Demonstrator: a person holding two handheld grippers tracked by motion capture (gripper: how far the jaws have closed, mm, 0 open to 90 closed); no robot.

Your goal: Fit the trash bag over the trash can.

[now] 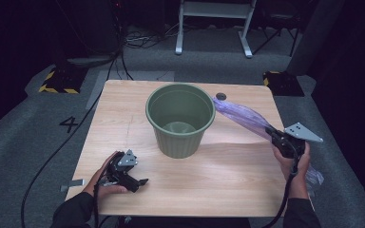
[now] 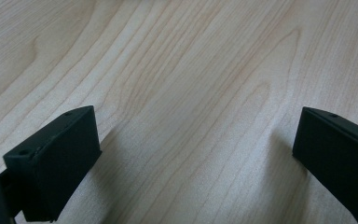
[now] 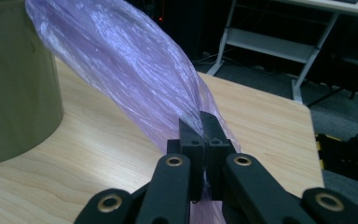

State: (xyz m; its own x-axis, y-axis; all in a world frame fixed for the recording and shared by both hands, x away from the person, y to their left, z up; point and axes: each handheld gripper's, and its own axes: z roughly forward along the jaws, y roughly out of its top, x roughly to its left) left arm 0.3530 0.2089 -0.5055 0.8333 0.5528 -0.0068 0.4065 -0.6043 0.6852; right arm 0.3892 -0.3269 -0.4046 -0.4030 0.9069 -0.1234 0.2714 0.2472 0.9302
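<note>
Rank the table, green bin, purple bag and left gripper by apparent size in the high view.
1. table
2. green bin
3. purple bag, its visible stretch; the rest hangs behind the right hand
4. left gripper

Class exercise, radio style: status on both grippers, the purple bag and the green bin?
Right gripper shut on purple bag. Left gripper open, on table. Bag outside green bin. Nothing in the way.

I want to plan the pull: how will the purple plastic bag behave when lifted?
The purple plastic bag looks thin and crinkled, so probably floppy and very light. Pinched in the right gripper, it stretches toward the green bucket, and may slip or tear if tugged hard.
</note>
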